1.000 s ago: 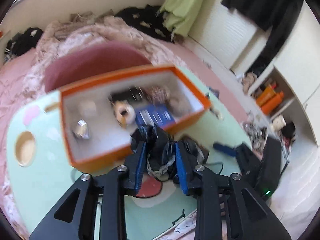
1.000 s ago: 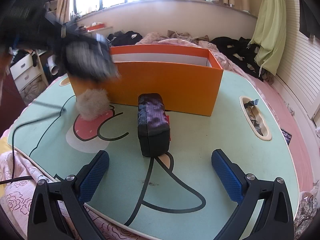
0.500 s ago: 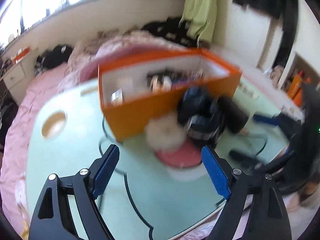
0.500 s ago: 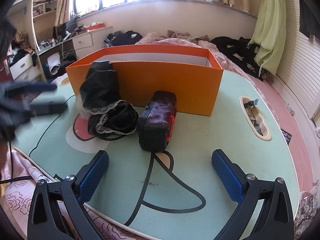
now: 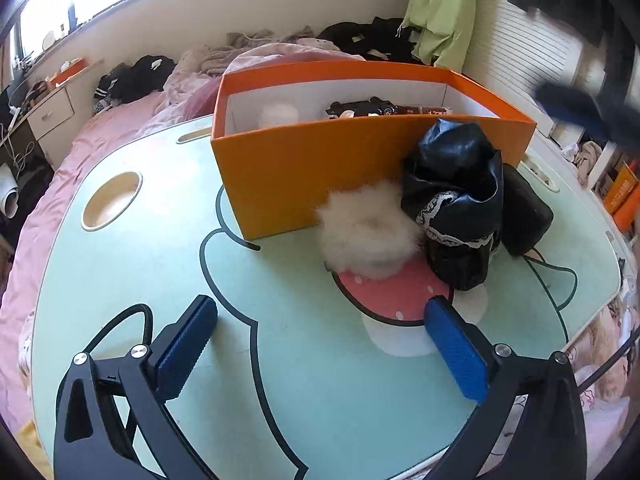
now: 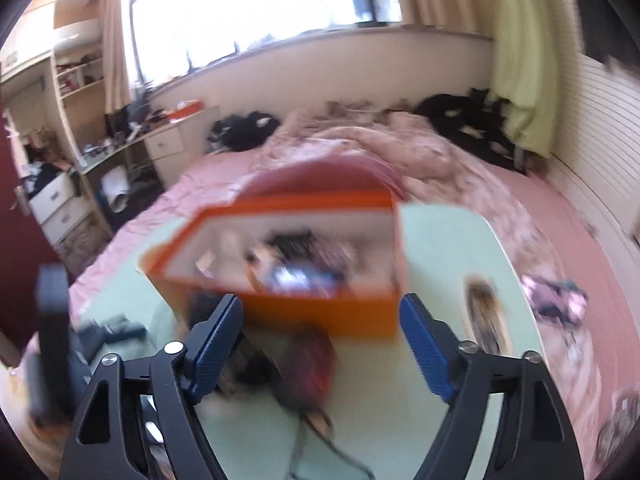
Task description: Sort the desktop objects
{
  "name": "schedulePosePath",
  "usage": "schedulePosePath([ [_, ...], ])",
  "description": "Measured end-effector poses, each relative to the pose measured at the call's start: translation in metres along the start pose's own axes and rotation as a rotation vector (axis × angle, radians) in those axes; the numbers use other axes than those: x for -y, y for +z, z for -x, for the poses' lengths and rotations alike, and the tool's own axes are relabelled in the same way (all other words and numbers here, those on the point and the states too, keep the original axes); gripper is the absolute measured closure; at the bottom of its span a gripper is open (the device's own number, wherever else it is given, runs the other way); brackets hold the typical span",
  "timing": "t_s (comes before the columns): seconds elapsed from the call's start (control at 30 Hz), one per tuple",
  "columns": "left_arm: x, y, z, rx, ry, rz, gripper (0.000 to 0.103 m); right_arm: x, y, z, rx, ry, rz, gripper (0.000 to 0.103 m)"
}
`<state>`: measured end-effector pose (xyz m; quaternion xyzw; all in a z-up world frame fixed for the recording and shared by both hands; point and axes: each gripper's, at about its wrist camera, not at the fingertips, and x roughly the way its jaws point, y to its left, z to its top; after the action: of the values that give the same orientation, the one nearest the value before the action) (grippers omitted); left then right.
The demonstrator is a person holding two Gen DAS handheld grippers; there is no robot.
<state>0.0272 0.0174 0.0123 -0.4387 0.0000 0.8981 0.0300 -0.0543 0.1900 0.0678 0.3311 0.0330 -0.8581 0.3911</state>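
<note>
Left gripper: spread wide, holding nothing, blue pads low over the pale green table.
Ahead of the left gripper: a white fluffy pompom lies on the table's red mushroom print, touching the near wall of the orange box.
Ahead and right of the left gripper: a black glossy garment with lace trim is heaped beside the pompom, leaning on the box wall; a dark case sits just right of it.
Farther ahead: the box is open-topped, with small dark items and a white round thing inside.
Left of the box: a round recess is set in the tabletop.
Right gripper: spread wide and empty, raised above the table; this view is heavily blurred.
Below the right gripper: a dark red-sided case lies between the fingers' lines of sight.
Ahead of the right gripper: the orange box, contents too smeared to name.
Beyond: a pink bed.
</note>
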Motion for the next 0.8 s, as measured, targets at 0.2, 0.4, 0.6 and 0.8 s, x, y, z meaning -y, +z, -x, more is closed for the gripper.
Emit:
schedulePosePath([
  [0.2, -0.003, -0.002, 0.000, 0.002, -0.003, 0.006, 0.000, -0.022, 0.063, -0.102, -0.334, 0.101, 0.019, 0.043],
  [0.4, -0.007, -0.004, 0.001, 0.021, -0.013, -0.008, 0.001, -0.046, 0.055, -0.170, -0.520, 0.023, 0.062, 0.049],
  [0.6, -0.010, -0.005, 0.003, 0.031, -0.023, -0.016, 0.005, -0.053, 0.042, -0.186, -0.530, -0.064, 0.138, 0.061],
  [0.8, -0.021, -0.004, 0.008, 0.059, -0.047, 0.018, 0.015, -0.034, 0.047, -0.114, -0.255, 0.102, 0.019, 0.061],
])
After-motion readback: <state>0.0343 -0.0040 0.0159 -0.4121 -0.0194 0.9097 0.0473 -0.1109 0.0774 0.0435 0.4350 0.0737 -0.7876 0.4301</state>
